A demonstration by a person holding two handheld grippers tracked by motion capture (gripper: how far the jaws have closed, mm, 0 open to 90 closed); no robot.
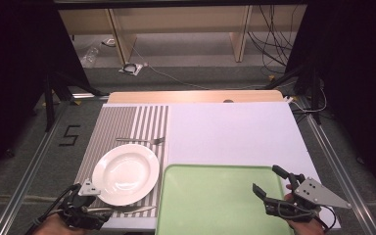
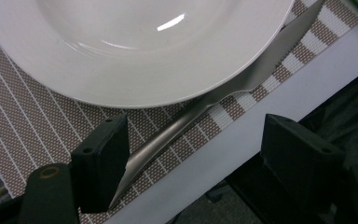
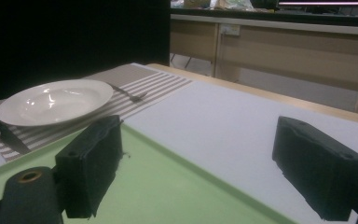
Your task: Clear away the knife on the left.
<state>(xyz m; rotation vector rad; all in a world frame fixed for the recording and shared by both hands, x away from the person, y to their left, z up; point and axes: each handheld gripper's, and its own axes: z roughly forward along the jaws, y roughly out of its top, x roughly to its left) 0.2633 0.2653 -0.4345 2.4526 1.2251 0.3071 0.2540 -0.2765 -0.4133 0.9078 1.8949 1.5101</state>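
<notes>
So far nothing sits on the green tray [image 1: 215, 205]: the knife [image 2: 223, 93] lies on the striped placemat [image 1: 122, 122] at the bench's near edge, tucked against the white plate [image 1: 126, 174]. The left tongs [image 2: 191, 154] gape around its handle, one jaw touching; the right tongs [image 3: 209, 168] hang wide apart, empty, above the tray.

Table [image 1: 235, 127] bears striped placemat [image 1: 122, 122] and green tray [image 1: 215, 200].
</notes>
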